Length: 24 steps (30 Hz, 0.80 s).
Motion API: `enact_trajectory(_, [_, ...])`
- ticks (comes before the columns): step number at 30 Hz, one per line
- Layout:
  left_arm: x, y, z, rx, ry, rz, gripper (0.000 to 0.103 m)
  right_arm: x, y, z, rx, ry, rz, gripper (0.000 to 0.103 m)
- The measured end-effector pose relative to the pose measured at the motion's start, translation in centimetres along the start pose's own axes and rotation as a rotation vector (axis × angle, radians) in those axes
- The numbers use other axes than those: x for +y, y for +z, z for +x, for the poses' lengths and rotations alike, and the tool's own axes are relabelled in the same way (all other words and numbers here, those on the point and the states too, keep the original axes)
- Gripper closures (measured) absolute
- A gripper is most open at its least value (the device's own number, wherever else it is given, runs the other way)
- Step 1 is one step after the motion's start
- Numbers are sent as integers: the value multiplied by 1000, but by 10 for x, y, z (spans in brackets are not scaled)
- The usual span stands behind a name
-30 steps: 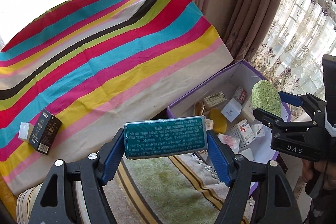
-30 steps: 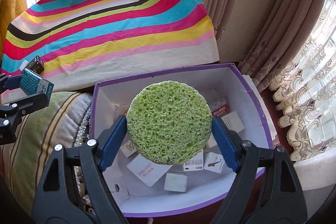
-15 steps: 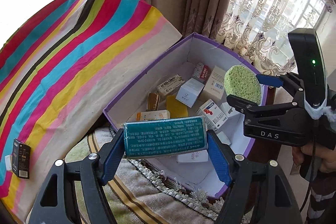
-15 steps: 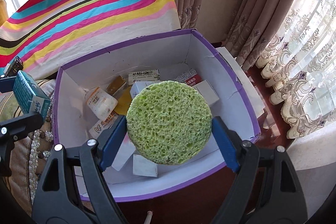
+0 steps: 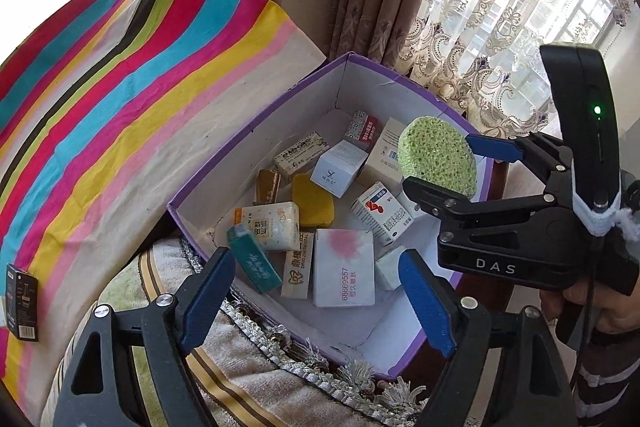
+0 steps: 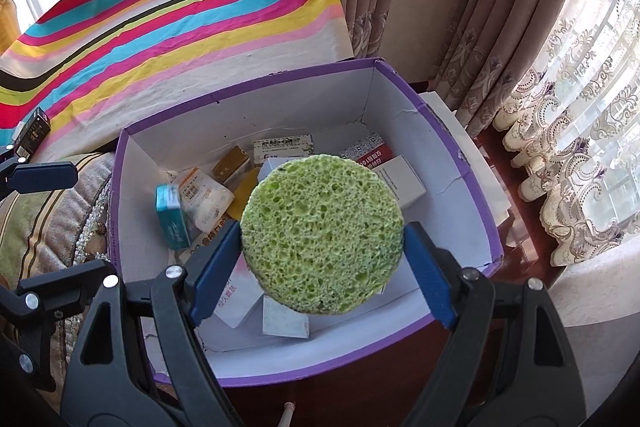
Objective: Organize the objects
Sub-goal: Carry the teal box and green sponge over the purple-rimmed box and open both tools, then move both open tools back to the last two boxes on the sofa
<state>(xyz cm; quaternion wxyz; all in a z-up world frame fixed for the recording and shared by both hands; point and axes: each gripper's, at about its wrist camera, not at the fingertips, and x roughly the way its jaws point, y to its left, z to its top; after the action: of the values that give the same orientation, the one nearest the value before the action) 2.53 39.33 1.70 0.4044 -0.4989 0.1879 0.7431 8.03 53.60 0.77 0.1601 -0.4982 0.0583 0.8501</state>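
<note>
We view the purple-rimmed box (image 6: 472,183) from both wrists. The left gripper (image 5: 316,291) has just been opening its jaws; nothing lies between them now, and the teal carton (image 5: 254,259) lies free and tilted inside the box by its near-left wall, leaning on the white packet (image 5: 272,227). The right gripper (image 6: 320,259) is clamped on the round green sponge (image 6: 322,233), pads pressing its two edges, and holds it above the middle of the box, clear of the contents.

Risks, as we judge them:
- The sponge is light and springy; when let go it may bounce off the small cartons and roll toward the low near rim, or cling to one pad and drop askew.
- The two grippers hang near each other over the box, so a careless withdrawal could knock one against the other or catch the box wall.
- The teal carton rests unsteadily and may tip further if the box is nudged.
- A dark carton (image 5: 22,301) lies on the striped cloth (image 5: 120,87), by its near-left edge, not yet collected.
</note>
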Motion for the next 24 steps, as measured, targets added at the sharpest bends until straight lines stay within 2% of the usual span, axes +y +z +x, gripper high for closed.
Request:
enact_trajectory(11, [23,-1,-14,-43,-9,-86,18,14,5,-8,-17,-10,-33,15])
enact_trajectory(24, [74,-18,-42,-109,7,-215,18,45,15,-21,-41,25,-88,15])
